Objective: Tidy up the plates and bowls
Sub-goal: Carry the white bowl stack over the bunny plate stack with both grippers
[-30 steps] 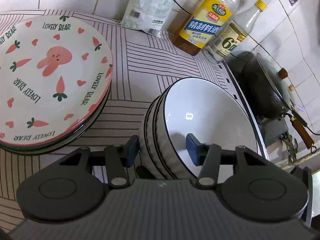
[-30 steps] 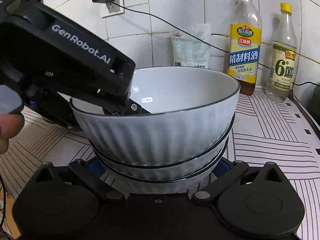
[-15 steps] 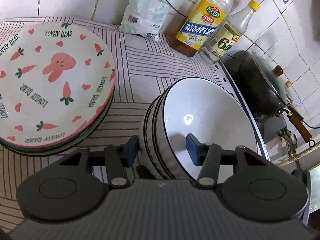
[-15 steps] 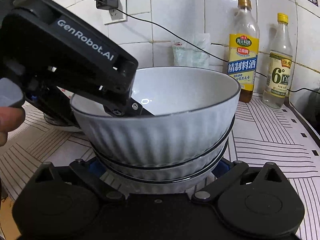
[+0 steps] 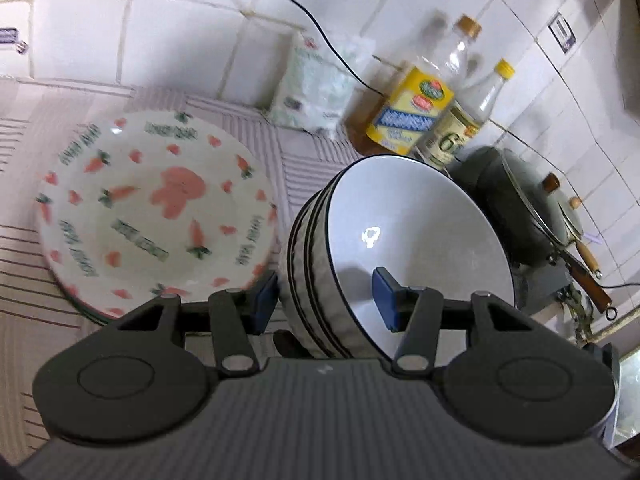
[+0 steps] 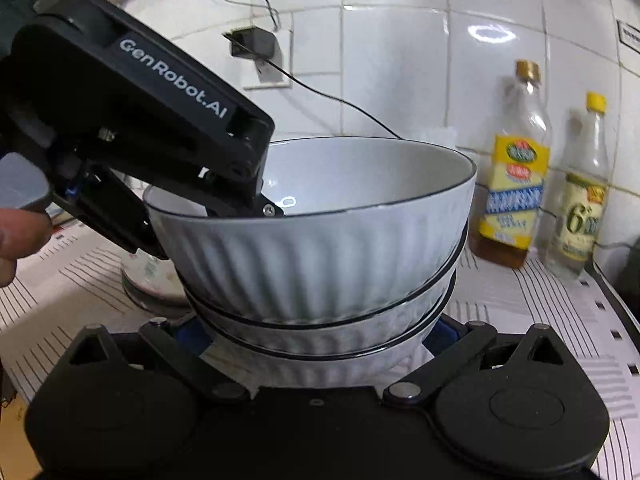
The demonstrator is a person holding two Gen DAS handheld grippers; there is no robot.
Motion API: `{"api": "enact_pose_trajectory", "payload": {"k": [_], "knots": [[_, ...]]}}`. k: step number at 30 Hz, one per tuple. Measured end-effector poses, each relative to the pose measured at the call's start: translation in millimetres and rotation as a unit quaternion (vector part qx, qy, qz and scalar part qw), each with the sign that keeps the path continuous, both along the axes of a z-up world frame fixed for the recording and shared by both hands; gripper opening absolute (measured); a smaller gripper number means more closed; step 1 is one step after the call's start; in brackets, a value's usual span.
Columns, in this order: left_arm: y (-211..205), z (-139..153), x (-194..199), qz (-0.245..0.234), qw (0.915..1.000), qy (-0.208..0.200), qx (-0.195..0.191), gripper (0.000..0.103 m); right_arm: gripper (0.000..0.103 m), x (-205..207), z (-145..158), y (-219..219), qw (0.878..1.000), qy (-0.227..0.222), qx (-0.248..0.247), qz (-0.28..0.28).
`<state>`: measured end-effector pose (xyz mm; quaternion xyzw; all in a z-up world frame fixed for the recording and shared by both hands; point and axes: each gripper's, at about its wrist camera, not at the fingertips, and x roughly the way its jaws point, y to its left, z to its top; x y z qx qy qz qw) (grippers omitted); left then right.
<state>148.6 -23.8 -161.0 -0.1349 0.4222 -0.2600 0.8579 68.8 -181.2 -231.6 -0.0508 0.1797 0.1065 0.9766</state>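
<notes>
A stack of three white ribbed bowls (image 5: 404, 240) with black rims is held off the counter by both grippers. My left gripper (image 5: 326, 300) is shut across the stack's near rim, one blue pad outside and one inside the top bowl. In the right wrist view my right gripper (image 6: 316, 330) is shut on the stack of bowls (image 6: 320, 256) low down, its fingers on either side of the bottom bowl. The left gripper's body (image 6: 132, 120) reaches over the bowls' left rim. A stack of rabbit-and-carrot plates (image 5: 156, 208) sits on the counter to the left.
A white bag (image 5: 312, 84), a yellow-labelled bottle (image 5: 416, 104) and a clear vinegar bottle (image 5: 464, 120) stand at the tiled wall. A dark pan with a lid (image 5: 528, 208) sits at the right. A wall plug and cable (image 6: 256, 46) hang behind the bowls.
Both grippers have lifted the bowl stack up from the counter, keeping their hold. The plates and bottles now sit lower and farther away in both views.
</notes>
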Motion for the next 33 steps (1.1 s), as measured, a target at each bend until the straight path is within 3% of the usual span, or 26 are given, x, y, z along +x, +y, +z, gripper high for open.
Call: {"api": "enact_pose_trajectory", "payload": {"k": [18, 33], "knots": [[82, 8, 43, 0.100, 0.9949, 0.014, 0.006, 0.050, 0.103, 60, 14, 72, 0.997, -0.003, 0.001, 0.082], [105, -16, 80, 0.107, 0.9932, 0.042, 0.012, 0.050, 0.103, 103, -4, 98, 0.993, 0.038, -0.005, 0.109]]}}
